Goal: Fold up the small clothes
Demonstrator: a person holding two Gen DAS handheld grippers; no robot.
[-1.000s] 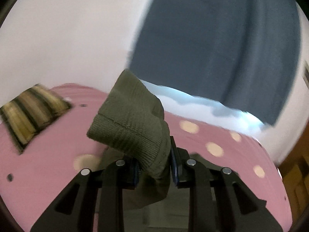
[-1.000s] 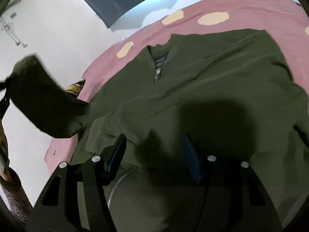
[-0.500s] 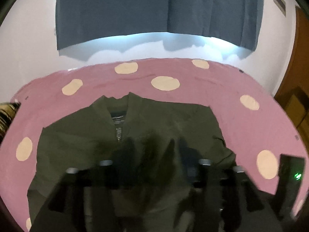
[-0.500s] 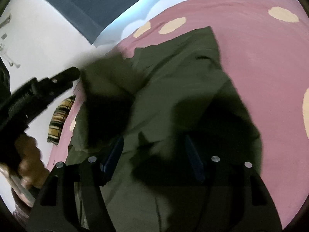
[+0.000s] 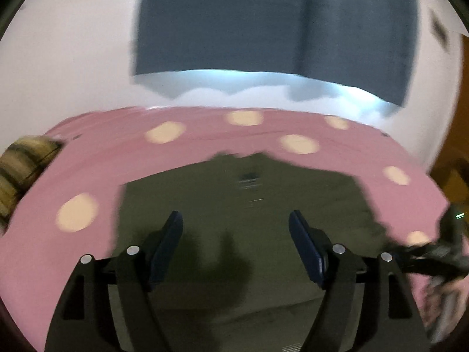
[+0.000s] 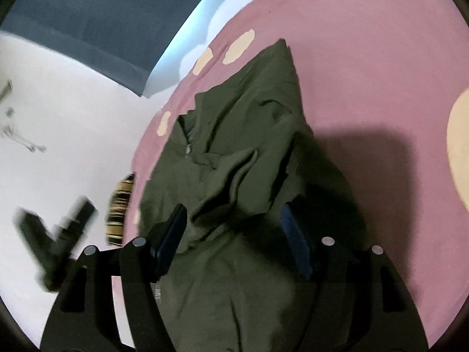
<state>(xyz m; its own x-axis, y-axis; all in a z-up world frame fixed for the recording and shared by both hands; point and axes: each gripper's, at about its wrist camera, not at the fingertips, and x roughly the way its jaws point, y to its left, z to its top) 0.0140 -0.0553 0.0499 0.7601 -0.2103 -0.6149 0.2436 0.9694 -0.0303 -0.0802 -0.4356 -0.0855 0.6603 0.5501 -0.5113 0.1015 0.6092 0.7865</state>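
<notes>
The left gripper hangs over the olive jacket, jaws opening with nothing clamped; the right gripper, jaws apart, straddles a sleeve fold, likely to pinch it. The jacket lies on the pink dotted bedspread, collar at 12 o'clock for folding.

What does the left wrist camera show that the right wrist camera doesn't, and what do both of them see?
Only the left wrist view shows the brown wooden door at the right edge, and the left gripper from behind, jaws opening with nothing between them. Only the right wrist view shows the jacket's folded-over sleeve cuff, the zipper pull and a wall fixture. Both show the olive jacket, the pink dotted bedspread, the striped cloth and the dark curtain.
</notes>
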